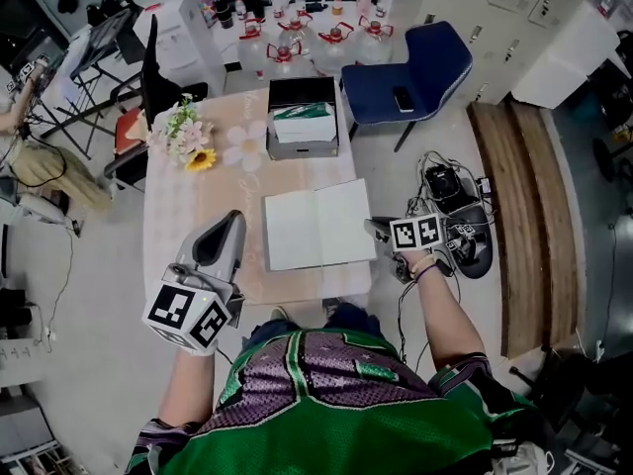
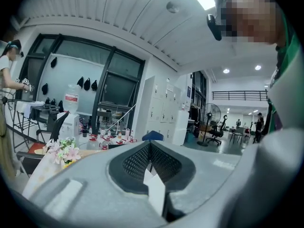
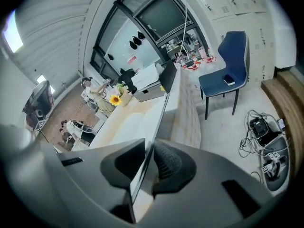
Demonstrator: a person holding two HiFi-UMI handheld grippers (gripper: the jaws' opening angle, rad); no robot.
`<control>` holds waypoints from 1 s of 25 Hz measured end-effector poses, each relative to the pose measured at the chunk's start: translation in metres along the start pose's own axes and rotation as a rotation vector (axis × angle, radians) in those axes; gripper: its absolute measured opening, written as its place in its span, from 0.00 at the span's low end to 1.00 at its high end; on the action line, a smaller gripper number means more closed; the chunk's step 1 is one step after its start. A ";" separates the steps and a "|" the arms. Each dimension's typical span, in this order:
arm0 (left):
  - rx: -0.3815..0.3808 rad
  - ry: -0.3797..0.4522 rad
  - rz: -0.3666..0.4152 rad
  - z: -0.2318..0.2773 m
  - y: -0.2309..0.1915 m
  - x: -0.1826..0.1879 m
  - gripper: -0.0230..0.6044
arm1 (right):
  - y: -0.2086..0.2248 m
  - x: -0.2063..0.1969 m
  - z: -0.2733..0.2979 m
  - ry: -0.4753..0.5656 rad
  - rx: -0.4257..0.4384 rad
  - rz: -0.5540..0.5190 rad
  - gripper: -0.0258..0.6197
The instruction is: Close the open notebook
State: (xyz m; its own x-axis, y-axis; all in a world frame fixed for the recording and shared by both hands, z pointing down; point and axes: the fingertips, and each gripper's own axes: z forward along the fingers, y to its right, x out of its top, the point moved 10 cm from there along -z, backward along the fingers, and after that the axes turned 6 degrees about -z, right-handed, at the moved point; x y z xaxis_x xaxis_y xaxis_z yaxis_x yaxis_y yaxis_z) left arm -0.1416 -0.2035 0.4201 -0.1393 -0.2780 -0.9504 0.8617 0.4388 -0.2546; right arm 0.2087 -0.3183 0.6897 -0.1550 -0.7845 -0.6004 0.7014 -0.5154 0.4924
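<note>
The open notebook [image 1: 318, 224] lies flat on the light table [image 1: 188, 206], white pages up. My right gripper [image 1: 373, 228] is at its right edge, shut on the right cover. In the right gripper view the thin cover [image 3: 141, 175] runs edge-on between the two pads of that gripper [image 3: 149, 148], lifted a little off the table. My left gripper [image 1: 235, 220] hovers just left of the notebook and is apart from it. Seen in the left gripper view, its jaws [image 2: 151, 144] are shut, pointing nearly level over the table; a small white wedge shows at their seam.
A bunch of flowers [image 1: 188, 137] and an open box [image 1: 303, 119] stand at the table's far end. Behind are water bottles [image 1: 297, 43] and a blue chair [image 1: 415, 67]. Cables and gear [image 1: 450, 201] lie on the floor right of the table, beside a wooden bench [image 1: 529, 216].
</note>
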 end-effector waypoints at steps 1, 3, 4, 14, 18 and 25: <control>-0.002 0.005 -0.002 -0.003 -0.002 0.001 0.06 | -0.004 0.002 -0.001 0.000 -0.003 -0.005 0.13; -0.003 0.018 -0.011 -0.008 -0.006 0.003 0.06 | -0.011 0.005 -0.004 0.002 -0.010 -0.016 0.13; -0.003 0.024 -0.014 -0.011 -0.008 0.004 0.06 | -0.014 0.007 -0.004 0.005 -0.013 -0.021 0.13; 0.000 0.071 -0.038 -0.038 -0.034 0.007 0.06 | -0.055 0.021 -0.008 0.057 -0.017 -0.031 0.13; -0.005 0.088 -0.054 -0.047 -0.041 0.007 0.06 | -0.070 0.025 -0.007 0.076 -0.023 -0.032 0.13; 0.002 0.102 -0.074 -0.068 -0.060 0.004 0.06 | -0.096 0.030 0.000 0.119 -0.019 -0.027 0.13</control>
State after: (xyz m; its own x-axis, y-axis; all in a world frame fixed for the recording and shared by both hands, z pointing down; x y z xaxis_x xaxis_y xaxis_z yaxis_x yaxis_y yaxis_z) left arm -0.2272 -0.1731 0.4194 -0.2509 -0.2214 -0.9423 0.8485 0.4182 -0.3242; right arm 0.1368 -0.2924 0.6251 -0.0913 -0.7235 -0.6843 0.7115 -0.5282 0.4635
